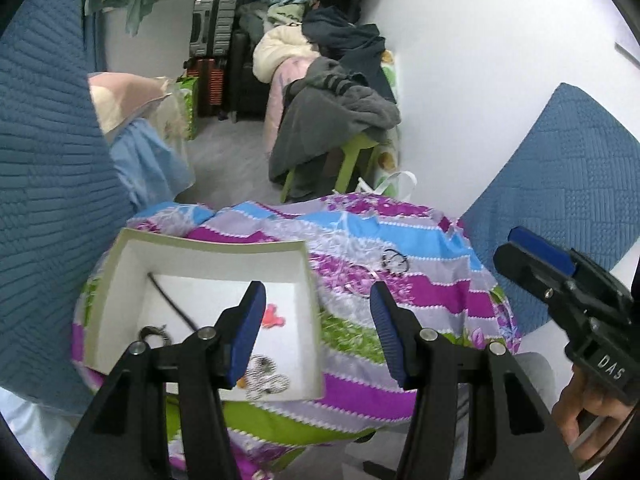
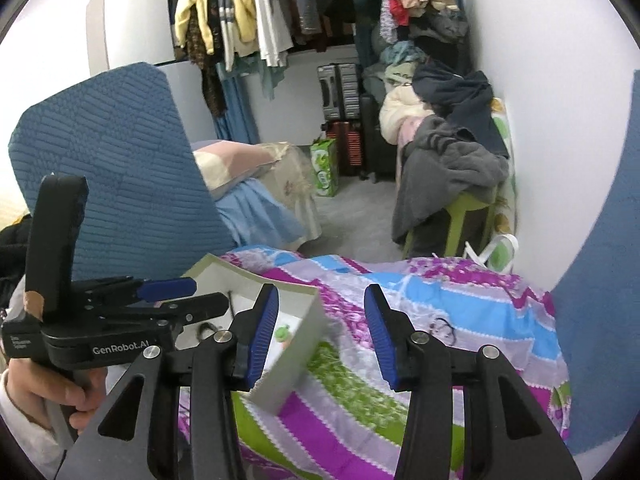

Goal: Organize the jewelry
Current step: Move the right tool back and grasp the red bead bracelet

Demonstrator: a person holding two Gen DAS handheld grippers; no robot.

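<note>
box (image 1: 208, 256) on floral cloth (image 1: 420, 292), black cord (image 1: 172, 304) inside lying diagonally; left claw (image 1: 316, 332), right claw (image 2: 322, 334) both apart, empty.

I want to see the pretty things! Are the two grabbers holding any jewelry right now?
No, nothing is held. The left gripper and the right gripper are both open and empty. Some jewelry lies on the blanket, more inside the white box.

The bedsheet (image 1: 400, 240) carries purple, blue, grey and green floral bands. The box (image 1: 200, 248) is white inside, its rim pale green. Blue quilted panels (image 1: 48, 160) flank it.
</note>
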